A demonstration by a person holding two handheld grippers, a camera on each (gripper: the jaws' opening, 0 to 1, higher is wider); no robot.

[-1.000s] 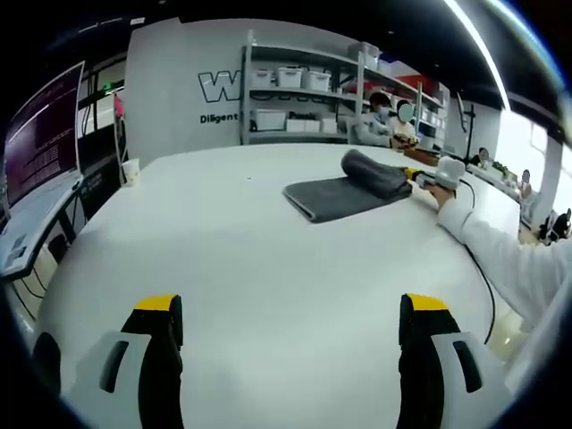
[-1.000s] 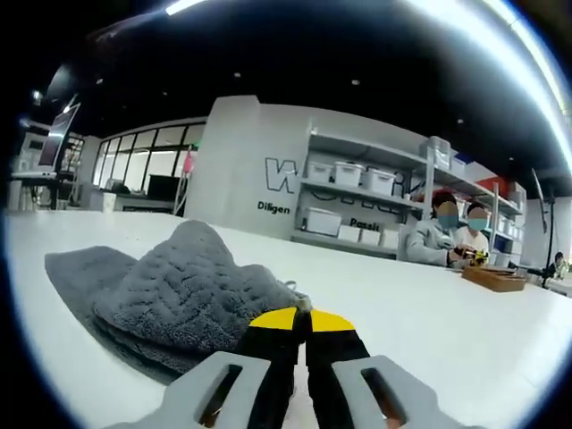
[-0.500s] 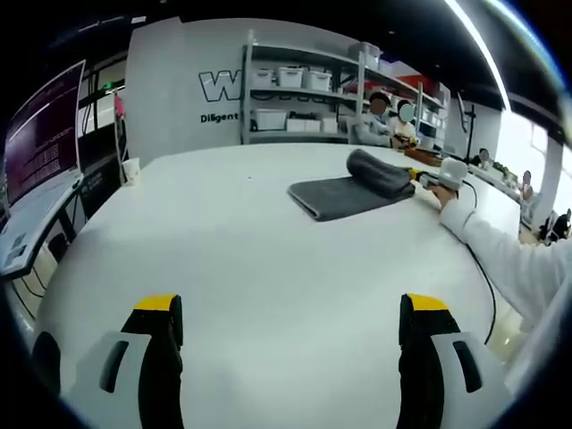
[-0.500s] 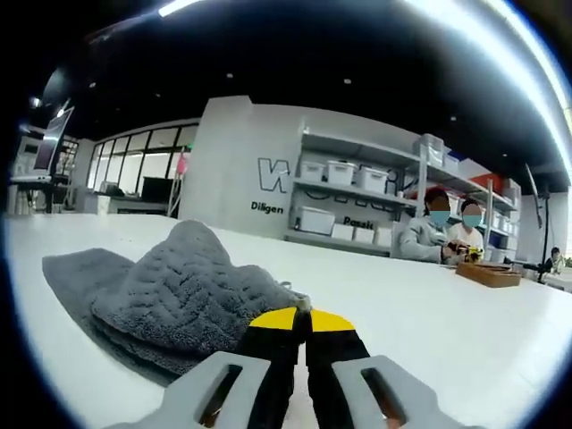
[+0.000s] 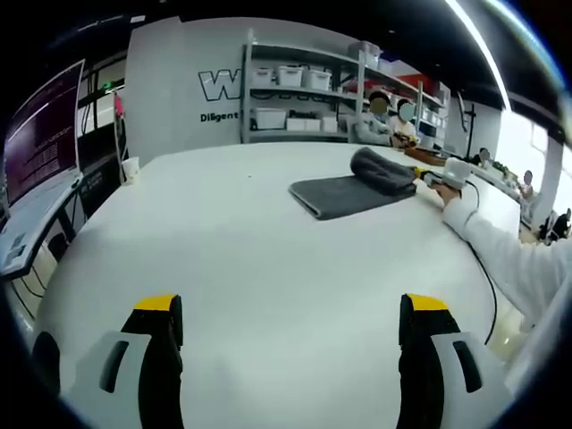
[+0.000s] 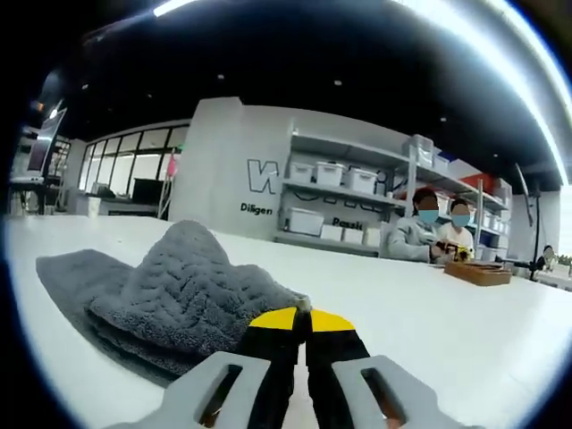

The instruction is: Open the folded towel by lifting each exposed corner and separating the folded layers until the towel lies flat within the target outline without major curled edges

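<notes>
On the white table (image 5: 223,250), right gripper (image 6: 301,320) jaws pinch the grey towel (image 6: 170,295); left gripper (image 5: 290,308) jaws wide.

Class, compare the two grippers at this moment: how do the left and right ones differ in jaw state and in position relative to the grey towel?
The left gripper has jaws wide apart; the right gripper is shut on a corner of the towel. The left sits far from the towel over bare table; the right touches it. Both have yellow-tipped black jaws.

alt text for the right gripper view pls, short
The right tool, its yellow-tipped jaws shut on an edge of the grey towel, which bunches up into a hump on the white table. Behind are shelves with white bins and two seated people.
</notes>
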